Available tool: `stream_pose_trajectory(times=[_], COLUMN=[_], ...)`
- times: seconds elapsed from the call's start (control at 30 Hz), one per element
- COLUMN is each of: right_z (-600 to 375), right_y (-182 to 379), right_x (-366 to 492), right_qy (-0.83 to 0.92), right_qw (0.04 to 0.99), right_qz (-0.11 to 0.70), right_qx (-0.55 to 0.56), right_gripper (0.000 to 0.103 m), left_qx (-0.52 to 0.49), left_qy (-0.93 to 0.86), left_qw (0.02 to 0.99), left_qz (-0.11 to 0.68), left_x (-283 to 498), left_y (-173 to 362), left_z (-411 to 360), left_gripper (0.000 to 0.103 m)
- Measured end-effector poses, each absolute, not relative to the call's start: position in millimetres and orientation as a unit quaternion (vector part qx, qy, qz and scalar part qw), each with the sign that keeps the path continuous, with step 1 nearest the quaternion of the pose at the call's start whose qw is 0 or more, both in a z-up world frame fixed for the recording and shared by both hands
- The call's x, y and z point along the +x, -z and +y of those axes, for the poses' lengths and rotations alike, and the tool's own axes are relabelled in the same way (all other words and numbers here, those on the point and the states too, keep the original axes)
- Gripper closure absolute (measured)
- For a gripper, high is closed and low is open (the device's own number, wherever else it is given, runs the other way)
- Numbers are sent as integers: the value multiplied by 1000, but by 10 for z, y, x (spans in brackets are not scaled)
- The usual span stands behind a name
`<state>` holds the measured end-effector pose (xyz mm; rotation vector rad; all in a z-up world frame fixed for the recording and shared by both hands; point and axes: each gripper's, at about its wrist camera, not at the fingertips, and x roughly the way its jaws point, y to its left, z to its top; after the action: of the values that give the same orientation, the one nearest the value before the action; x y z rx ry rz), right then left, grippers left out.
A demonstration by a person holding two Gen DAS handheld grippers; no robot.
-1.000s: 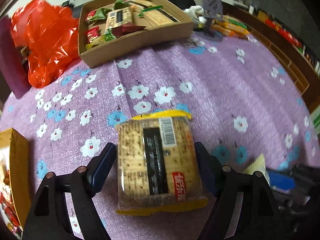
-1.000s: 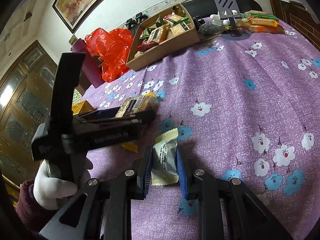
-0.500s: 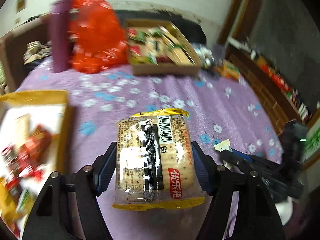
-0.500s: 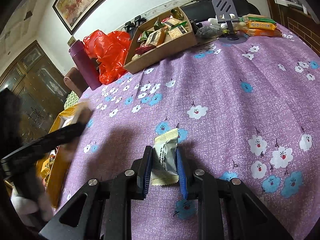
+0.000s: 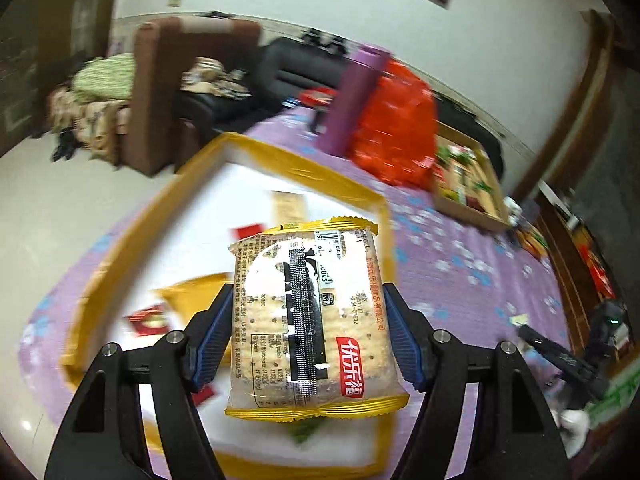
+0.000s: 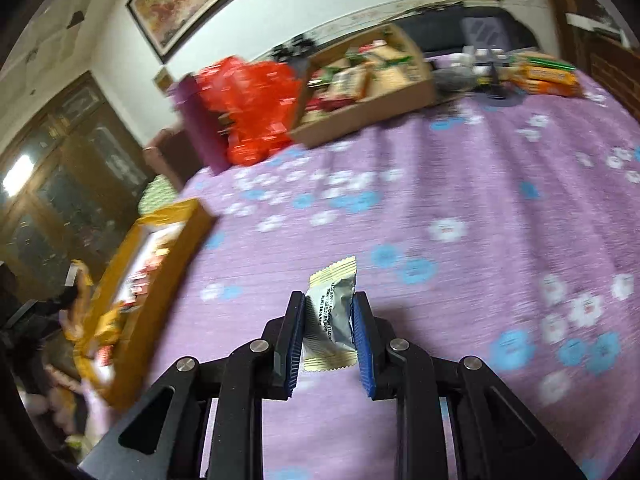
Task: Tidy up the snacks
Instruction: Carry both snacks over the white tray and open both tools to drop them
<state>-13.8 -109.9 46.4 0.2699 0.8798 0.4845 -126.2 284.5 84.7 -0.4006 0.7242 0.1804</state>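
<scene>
Left wrist view, left gripper (image 5: pixel 308 340): the jaws were clamped on a cracker pack (image 5: pixel 310 316), one blue pad on each long side, about halfway along.
Left wrist view, cracker pack: it hung above a yellow box (image 5: pixel 304 168) with a white floor, where a few small red and yellow snacks already lay; the box stood on the worktop (image 5: pixel 460 272).
Left wrist view, handling: the pack looked light and flat, a stack of brittle crackers in slick film. A side grip across the stack's edges suited it; a harder squeeze would likely crack them, and the crimped ends would give no firm hold.
Left wrist view, background: a red bag (image 5: pixel 400 136) and a cardboard tray (image 5: pixel 468 184) of snacks sat farther back, blurred.
Right wrist view, right gripper (image 6: pixel 330 328): the jaws were clenched on a small sachet (image 6: pixel 332 312), gripped across its middle, with both crimped ends sticking out.
Right wrist view, sachet: it was held just over the purple flowered worktop (image 6: pixel 460 184), well apart from the yellow box (image 6: pixel 160 240) at the left; whether its lower end touched the cloth was hard to tell.
Right wrist view, handling: the sachet seemed very light and soft, its foil wrap smooth enough to slide, so a mid-body pinch was the safe hold.
Right wrist view, background: the cardboard tray (image 6: pixel 380 96) and red bag (image 6: pixel 256 100) stood at the far edge.
</scene>
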Motion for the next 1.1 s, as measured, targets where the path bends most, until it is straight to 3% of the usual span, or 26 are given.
stream_pose_trajectory(times=[0.27, 0.57, 1.1], right_z=[60, 1187, 2470], right_y=[-809, -774, -541], right_x=[-400, -520, 120], right_qy=[-333, -391, -397], right_qw=[838, 804, 778], right_qz=[427, 448, 487], right_qx=[75, 21, -4], right_gripper=[79, 79, 76], left_qx=[-193, -193, -248], left_qy=[-120, -102, -84], left_qw=[903, 896, 905], left_qz=[364, 386, 334], left_x=[-1405, -1435, -1654], left_y=[-613, -420, -652], left_z=[3124, 3191, 3573], left_gripper=[33, 32, 31])
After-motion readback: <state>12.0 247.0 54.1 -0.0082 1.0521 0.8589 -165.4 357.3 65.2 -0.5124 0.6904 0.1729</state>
